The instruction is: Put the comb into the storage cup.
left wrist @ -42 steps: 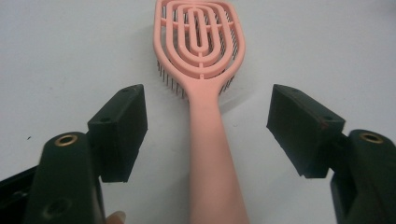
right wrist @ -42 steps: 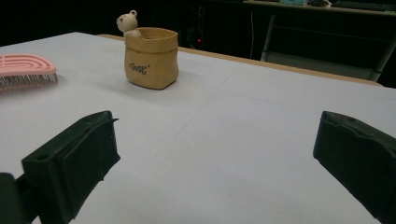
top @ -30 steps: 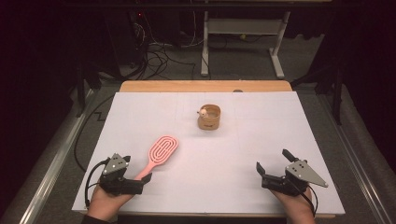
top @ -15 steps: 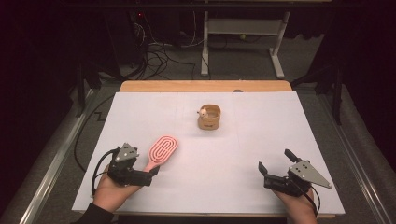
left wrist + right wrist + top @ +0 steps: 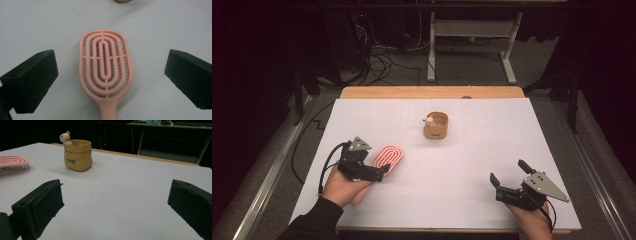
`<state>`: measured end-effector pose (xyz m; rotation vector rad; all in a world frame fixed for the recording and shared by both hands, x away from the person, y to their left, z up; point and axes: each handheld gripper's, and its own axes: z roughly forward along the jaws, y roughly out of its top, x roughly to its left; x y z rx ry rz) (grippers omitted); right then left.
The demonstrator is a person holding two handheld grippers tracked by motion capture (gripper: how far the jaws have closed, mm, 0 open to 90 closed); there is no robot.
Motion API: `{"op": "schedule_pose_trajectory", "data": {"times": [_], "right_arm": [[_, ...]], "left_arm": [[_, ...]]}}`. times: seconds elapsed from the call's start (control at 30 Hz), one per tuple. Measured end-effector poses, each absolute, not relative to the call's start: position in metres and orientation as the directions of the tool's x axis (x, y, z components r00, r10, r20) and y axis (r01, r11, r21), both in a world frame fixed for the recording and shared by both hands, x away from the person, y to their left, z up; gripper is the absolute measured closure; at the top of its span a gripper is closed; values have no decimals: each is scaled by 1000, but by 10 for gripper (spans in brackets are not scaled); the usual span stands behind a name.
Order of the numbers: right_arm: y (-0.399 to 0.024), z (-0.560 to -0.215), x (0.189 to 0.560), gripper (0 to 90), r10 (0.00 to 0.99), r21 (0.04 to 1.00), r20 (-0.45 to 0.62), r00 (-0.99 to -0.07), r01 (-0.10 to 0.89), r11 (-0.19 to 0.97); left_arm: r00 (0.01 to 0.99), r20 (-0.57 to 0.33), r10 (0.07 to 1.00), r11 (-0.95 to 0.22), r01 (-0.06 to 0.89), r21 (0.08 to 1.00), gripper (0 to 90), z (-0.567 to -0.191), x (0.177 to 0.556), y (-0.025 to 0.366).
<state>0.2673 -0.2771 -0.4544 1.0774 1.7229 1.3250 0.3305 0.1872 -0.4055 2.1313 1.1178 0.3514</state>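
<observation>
Straddling the pink brush [image 5: 105, 66] with jaws spread wide, the left gripper [image 5: 364, 170] meets no obstruction; the tan pot [image 5: 436, 126] stands well apart, the right gripper [image 5: 512, 179] likewise open.

**Lab / recording workspace**

Dark room, looks like a lab setup. White-covered counter [image 5: 512, 150] with wood edge at the far side, lit from above. Loose cables [image 5: 382, 62] tangled on grey carpet floor [image 5: 472, 75] in upper left of frame. White metal desk frame [image 5: 472, 35] at top centre. Background black.
</observation>
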Motion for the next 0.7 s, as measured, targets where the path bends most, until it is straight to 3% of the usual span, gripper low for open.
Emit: {"op": "schedule_pose_trajectory", "data": {"times": [0.7], "right_arm": [[-278, -455, 267, 2, 913, 973, -23, -408, 202, 114]], "left_arm": [[599, -35, 800, -497, 694, 520, 0, -421, 371, 157]]}}
